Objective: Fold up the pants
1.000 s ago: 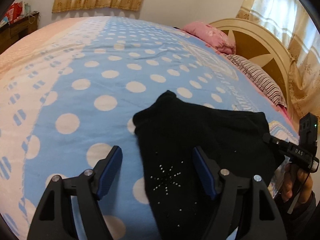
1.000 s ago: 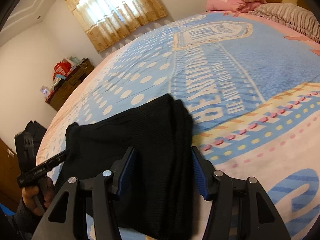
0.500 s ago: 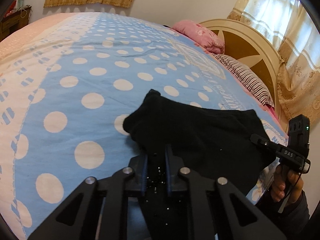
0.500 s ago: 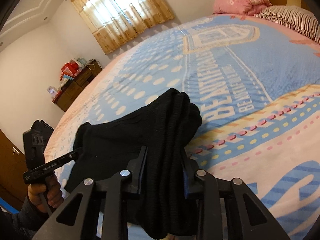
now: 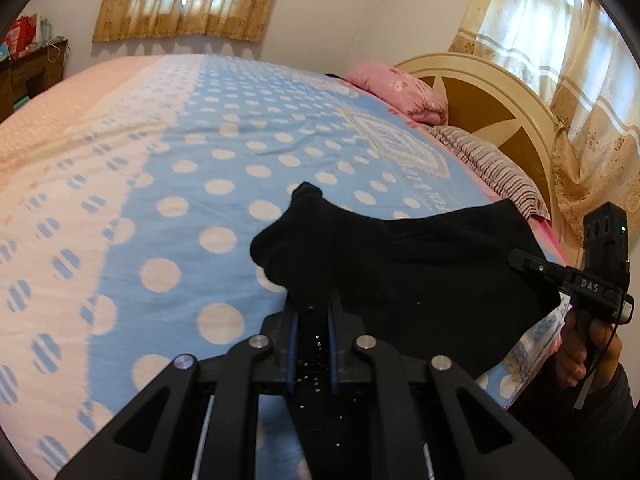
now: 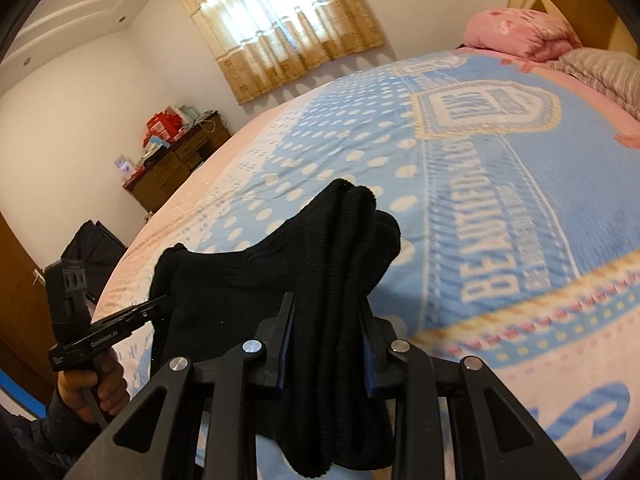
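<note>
The black pants (image 5: pixel 420 264) hang stretched between my two grippers, raised off the bed. My left gripper (image 5: pixel 313 312) is shut on one end of the pants, where small studs show between the pads. My right gripper (image 6: pixel 326 320) is shut on the other end, a thick bunch of ribbed black fabric (image 6: pixel 344 248) that stands up past the fingertips and droops below them. Each gripper shows in the other's view: the right one (image 5: pixel 592 276) at the far right, the left one (image 6: pixel 92 332) at the far left.
The bed's blue polka-dot cover (image 5: pixel 208 184) lies under the pants. A pink pillow (image 5: pixel 396 88), a striped pillow (image 5: pixel 492 168) and the cream headboard (image 5: pixel 500 96) are at the right. A wooden dresser (image 6: pixel 176 164) with clutter stands by the far wall.
Both grippers have closed on the ends of the pants and lifted them off the bed. The fabric now bunches up between the jaws and hangs between the grippers.
</note>
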### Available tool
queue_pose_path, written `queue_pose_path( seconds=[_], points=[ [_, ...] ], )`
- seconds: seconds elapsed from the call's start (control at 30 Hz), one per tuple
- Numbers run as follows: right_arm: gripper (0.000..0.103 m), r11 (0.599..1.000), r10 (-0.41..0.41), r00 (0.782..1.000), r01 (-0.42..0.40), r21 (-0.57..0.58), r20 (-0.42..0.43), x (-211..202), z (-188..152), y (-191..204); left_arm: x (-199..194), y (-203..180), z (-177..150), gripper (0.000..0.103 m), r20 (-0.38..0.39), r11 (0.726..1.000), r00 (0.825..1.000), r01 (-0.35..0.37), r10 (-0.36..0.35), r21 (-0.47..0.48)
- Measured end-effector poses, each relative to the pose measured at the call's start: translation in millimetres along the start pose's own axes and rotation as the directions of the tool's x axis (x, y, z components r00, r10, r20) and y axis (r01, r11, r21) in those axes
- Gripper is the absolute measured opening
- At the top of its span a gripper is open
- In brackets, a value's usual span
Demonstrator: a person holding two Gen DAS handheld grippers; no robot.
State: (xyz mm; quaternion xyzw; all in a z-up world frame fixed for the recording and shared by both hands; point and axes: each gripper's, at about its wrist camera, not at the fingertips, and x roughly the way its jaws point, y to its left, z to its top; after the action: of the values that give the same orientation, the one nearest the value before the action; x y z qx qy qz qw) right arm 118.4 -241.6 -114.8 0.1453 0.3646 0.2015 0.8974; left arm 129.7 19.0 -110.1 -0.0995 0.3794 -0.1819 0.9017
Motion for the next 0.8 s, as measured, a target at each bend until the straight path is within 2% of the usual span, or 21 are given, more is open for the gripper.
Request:
queue_pose_path(
  seconds=[0.3, 0.5, 0.8],
  points=[
    [0.028, 0.998, 0.034, 0.999, -0.036, -0.059, -0.024, 29.7, 23.7, 29.5, -18.1, 20.9, 12.8, 0.012, 0.044, 0.997, 0.996, -0.073, 0.073, -0.006],
    [0.028, 0.994, 0.055, 0.998, -0.059, -0.094, -0.043, 50.6, 38.8, 49.4, -29.9, 40.0, 18.9, 0.012, 0.066, 0.995, 0.993, -0.097, 0.099, -0.034],
    [0.028, 0.979, 0.114, 0.99, -0.126, -0.16, -0.079, 95.1, 71.4, 94.5, -52.5, 78.4, 29.8, 0.012, 0.11, 0.985, 0.981, -0.153, 0.162, -0.082]
  ],
)
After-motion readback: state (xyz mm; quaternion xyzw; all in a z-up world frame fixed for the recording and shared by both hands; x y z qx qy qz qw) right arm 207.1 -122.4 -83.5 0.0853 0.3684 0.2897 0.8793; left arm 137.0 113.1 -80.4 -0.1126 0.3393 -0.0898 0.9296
